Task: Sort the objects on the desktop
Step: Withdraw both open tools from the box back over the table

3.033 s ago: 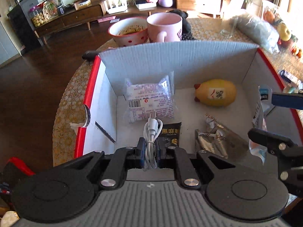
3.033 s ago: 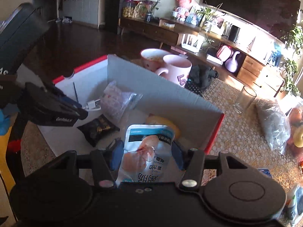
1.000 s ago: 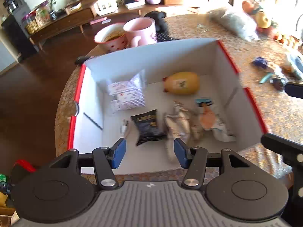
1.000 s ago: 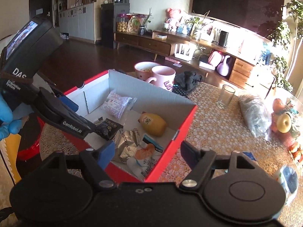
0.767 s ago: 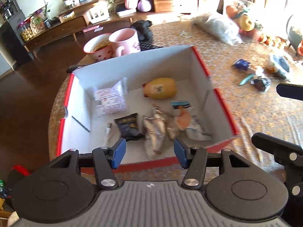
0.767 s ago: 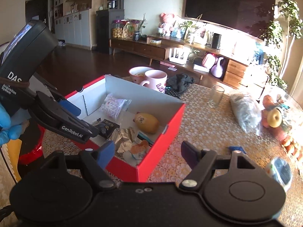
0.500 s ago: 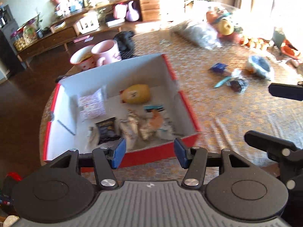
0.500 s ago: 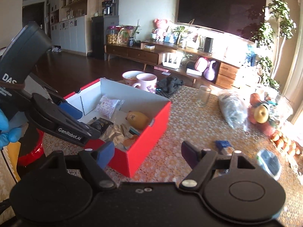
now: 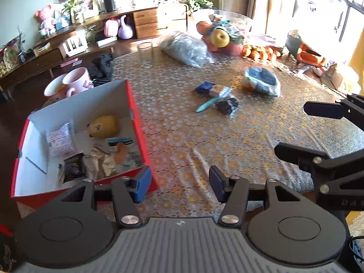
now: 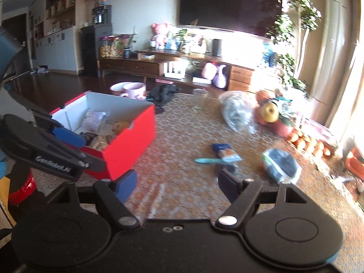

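Note:
A red box (image 9: 134,113) (image 10: 127,145) stands at the table's left and holds a yellow toy (image 9: 103,126), snack packets and a cable. On the patterned tablecloth lie a blue-topped packet (image 9: 211,88) (image 10: 225,151), a teal stick (image 9: 207,104) (image 10: 207,160), a dark wrapped piece (image 9: 227,105) and a white and dark bag (image 9: 261,80) (image 10: 281,165). My left gripper (image 9: 179,184) is open and empty, above the cloth just right of the box. My right gripper (image 10: 177,185) is open and empty, short of the loose items; it shows at the right in the left wrist view (image 9: 318,134).
A glass (image 9: 145,54), a grey plastic bag (image 9: 184,49), a pink mug (image 9: 76,82), a bowl (image 9: 53,88) and fruit (image 9: 219,37) stand at the table's far side. A low cabinet (image 10: 136,64) and a TV (image 10: 229,4) are behind.
Both grippers let go of the cable and the packet into the box, opened, then pulled back and swung right toward the loose items on the cloth.

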{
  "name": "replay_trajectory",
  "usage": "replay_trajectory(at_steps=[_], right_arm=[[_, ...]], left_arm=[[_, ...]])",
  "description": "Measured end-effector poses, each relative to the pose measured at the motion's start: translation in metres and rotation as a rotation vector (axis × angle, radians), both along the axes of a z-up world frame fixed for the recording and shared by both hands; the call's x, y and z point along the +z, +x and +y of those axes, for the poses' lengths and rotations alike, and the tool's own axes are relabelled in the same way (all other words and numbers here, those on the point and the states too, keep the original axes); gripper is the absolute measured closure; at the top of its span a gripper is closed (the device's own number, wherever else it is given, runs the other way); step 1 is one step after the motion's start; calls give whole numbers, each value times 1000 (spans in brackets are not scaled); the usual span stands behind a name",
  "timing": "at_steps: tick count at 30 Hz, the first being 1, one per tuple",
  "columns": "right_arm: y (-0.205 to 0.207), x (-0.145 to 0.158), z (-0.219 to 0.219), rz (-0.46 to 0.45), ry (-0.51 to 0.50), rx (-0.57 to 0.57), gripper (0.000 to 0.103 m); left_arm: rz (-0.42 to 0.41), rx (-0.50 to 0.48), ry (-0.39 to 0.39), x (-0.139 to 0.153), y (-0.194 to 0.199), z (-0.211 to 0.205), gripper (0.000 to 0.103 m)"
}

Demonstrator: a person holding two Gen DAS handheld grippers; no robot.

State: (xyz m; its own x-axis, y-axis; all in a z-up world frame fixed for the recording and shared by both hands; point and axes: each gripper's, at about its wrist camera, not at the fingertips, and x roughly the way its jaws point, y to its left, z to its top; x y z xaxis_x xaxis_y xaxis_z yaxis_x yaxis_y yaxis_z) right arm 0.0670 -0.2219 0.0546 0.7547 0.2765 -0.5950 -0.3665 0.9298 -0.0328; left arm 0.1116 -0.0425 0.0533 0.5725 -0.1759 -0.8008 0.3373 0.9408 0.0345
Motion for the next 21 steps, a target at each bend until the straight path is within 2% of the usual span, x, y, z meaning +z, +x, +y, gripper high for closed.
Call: replay_trajectory(at_steps=[11, 13, 15, 21], right_arm=[[6, -15, -69, 25, 18, -121, 24], [9, -19, -82, 29, 14, -143, 24], [11, -21, -93, 34, 12, -159, 23], [24, -29, -119, 44, -4, -195, 22]], left_arm=[[23, -80, -57, -13, 1, -53, 48], [23, -87, -62, -17, 4, -62, 43], [18, -92, -69, -21, 7, -69, 31], [22, -102, -90, -36, 19, -86, 31]])
